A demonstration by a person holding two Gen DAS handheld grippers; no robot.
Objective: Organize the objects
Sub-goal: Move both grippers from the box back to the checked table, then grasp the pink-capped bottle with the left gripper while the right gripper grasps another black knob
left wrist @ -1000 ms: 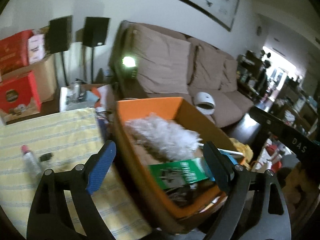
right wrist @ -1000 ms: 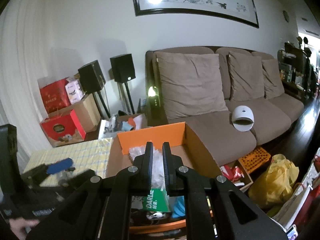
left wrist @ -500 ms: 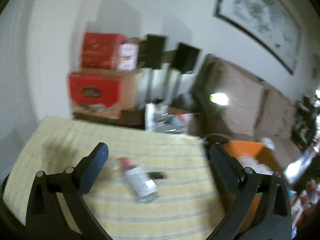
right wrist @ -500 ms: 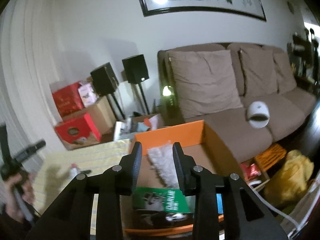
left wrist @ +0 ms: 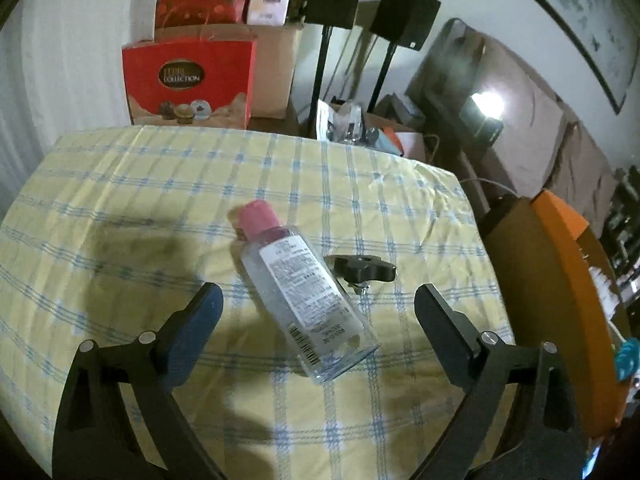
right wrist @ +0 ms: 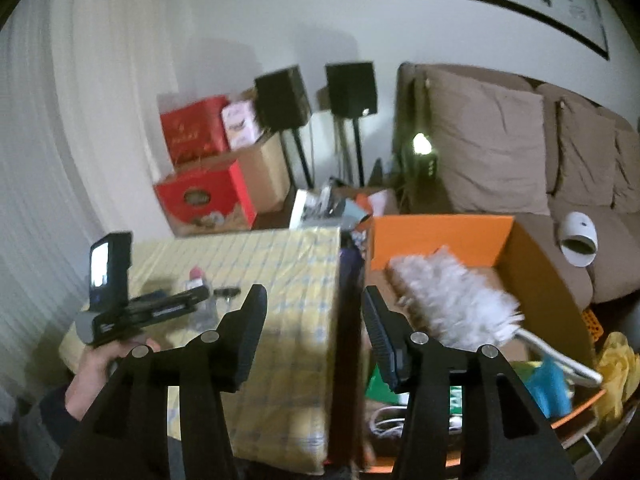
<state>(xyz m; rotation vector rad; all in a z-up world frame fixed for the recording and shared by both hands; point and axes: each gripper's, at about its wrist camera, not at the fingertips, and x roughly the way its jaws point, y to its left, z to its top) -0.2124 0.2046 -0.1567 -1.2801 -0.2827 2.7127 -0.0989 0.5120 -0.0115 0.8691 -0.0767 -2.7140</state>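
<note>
A clear bottle with a pink cap (left wrist: 304, 292) lies on its side on the yellow checked tablecloth (left wrist: 120, 184), beside a small black knob (left wrist: 362, 269). My left gripper (left wrist: 318, 294) hovers over the bottle's lower half; its jaws are wide and closing, and the pads do not touch the bottle. The right wrist view shows a hand (right wrist: 108, 364) holding that gripper (right wrist: 160, 308) over the bottle (right wrist: 196, 276). My right gripper (right wrist: 313, 294) is opening with nothing between its fingers, over the gap between the table (right wrist: 280, 264) and the orange box (right wrist: 440, 236).
The orange box (left wrist: 568, 280) stands against the table's right edge and holds a white feather duster (right wrist: 448, 300) and green and blue packets. Red boxes (left wrist: 188, 80) and two speakers on stands (left wrist: 404, 16) sit behind the table. A brown sofa (right wrist: 500, 152) is at the right.
The left gripper swung from over the orange box to the table and came down over the bottle. The right gripper's jaws went from shut to apart, and it shifted left toward the table.
</note>
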